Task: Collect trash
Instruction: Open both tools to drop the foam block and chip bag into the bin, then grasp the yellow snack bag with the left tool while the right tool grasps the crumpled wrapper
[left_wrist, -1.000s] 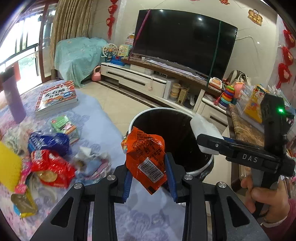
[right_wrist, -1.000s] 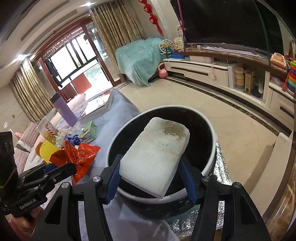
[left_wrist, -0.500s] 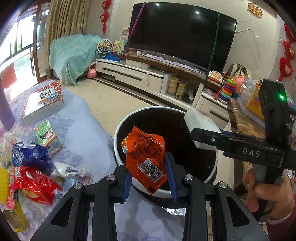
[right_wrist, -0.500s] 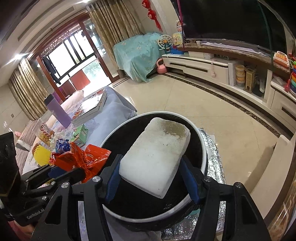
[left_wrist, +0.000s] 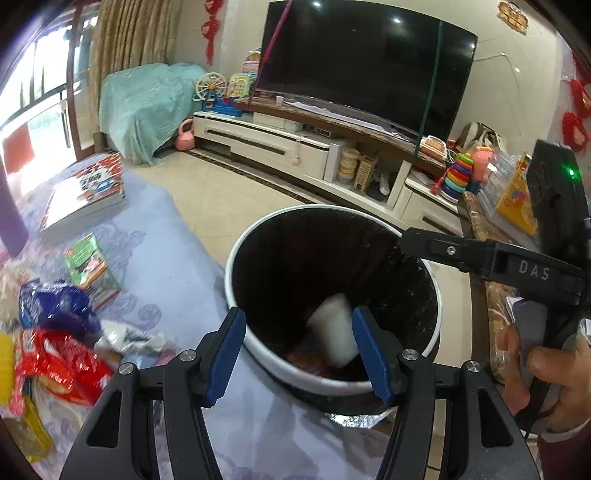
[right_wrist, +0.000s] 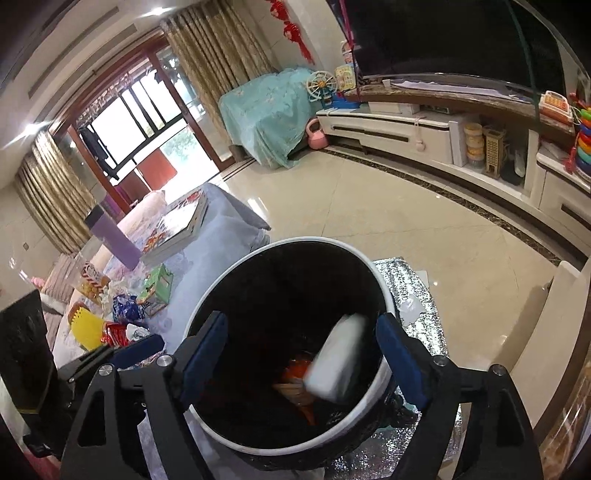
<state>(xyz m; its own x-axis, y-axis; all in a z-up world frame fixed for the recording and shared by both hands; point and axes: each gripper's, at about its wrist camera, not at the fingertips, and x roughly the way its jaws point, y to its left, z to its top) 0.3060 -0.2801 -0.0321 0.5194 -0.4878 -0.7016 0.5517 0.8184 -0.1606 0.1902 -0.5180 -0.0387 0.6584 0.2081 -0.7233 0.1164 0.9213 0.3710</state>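
Progress, as I judge it from both wrist views: partly done. Inside the trash bin (right_wrist: 384, 295), a white foam block (right_wrist: 338, 363) sits tilted against the right inner wall, and under it I make out an orange snack wrapper (right_wrist: 297, 371) low in the dark liner. Both look blurred, so I cannot tell whether they have settled on the bottom.

Left to collect, on the lavender tablecloth (left_wrist: 177, 266) to the left of the bin: a red snack bag (left_wrist: 62, 363), a blue wrapper (left_wrist: 51, 308), a crumpled white scrap (left_wrist: 129, 338) just beside them, a small green carton (left_wrist: 88, 264) farther back, and something yellow (right_wrist: 88, 328) at the near-left edge (too cropped to name). The books (left_wrist: 85, 192) and the purple bottle (right_wrist: 112, 238) at the far end look like belongings rather than rubbish, though that is my reading only.

Left gripper (left_wrist: 297, 352): jaws spread wide, blue pads apart, nothing between them and touching nothing. It hovers over the near rim of the bin.

Right gripper (right_wrist: 301, 356): likewise spread wide and empty, poised above the bin mouth. The foam block shows between its fingers but lies down inside the bin, clear of both pads.

The bin stands on a silver foil sheet (right_wrist: 410, 284) at the table's right end.
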